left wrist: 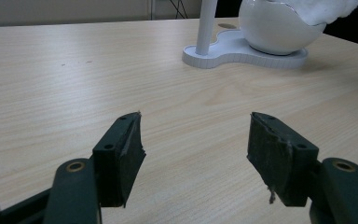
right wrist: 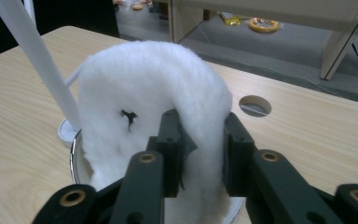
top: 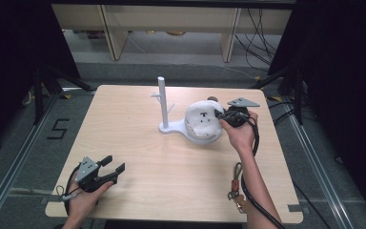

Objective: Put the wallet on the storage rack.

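White fleece cloth (right wrist: 144, 93): fluffy pile, small black marks on its face. Draped over the rim of the white bowl (left wrist: 279, 35), one fold standing up in an arch, the rest hanging inside.

Bowl: round, glossy, upright, seated on the wide end of the white stand (top: 171, 128). The stand has a flat, lobed base and a thin upright post with short side pegs. It sits right of the table's centre, toward the far edge. Post rises just left of the bowl.
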### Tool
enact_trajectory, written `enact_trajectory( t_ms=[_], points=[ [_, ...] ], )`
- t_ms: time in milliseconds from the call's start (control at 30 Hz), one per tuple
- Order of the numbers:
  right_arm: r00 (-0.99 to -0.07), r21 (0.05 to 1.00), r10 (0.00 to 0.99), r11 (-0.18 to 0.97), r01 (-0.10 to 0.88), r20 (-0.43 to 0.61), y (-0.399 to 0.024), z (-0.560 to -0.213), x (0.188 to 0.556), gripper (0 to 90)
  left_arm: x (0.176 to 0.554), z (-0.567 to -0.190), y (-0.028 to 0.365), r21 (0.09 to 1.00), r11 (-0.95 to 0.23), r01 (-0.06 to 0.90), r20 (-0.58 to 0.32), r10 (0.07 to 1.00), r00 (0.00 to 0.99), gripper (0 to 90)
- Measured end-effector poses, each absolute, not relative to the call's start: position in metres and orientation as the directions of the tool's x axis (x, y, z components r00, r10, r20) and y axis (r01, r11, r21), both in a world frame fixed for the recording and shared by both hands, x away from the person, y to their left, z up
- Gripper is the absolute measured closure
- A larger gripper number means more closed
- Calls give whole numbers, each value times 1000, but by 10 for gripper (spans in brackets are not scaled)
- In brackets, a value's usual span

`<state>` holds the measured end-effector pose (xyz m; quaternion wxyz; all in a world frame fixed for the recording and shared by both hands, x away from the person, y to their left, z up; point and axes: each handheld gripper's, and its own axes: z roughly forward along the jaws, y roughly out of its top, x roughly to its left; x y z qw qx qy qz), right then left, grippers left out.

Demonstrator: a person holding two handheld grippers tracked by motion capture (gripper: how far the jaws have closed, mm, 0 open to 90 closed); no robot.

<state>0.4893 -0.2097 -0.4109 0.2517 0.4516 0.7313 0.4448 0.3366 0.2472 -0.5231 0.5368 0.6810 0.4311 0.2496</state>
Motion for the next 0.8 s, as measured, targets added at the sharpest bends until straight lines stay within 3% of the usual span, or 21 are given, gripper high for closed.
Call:
enact_trajectory(
  t_ms=[500,800],
  points=[
    [-410,880,909,132,456,76,-218,-404,477,371,337,-524,246,948,-54,312,-119,853,507,347],
    [-369,851,921,91,518,126,-227,-404,459,323,337,-523,247,945,-61,323,-116,858,501,347]
  ],
)
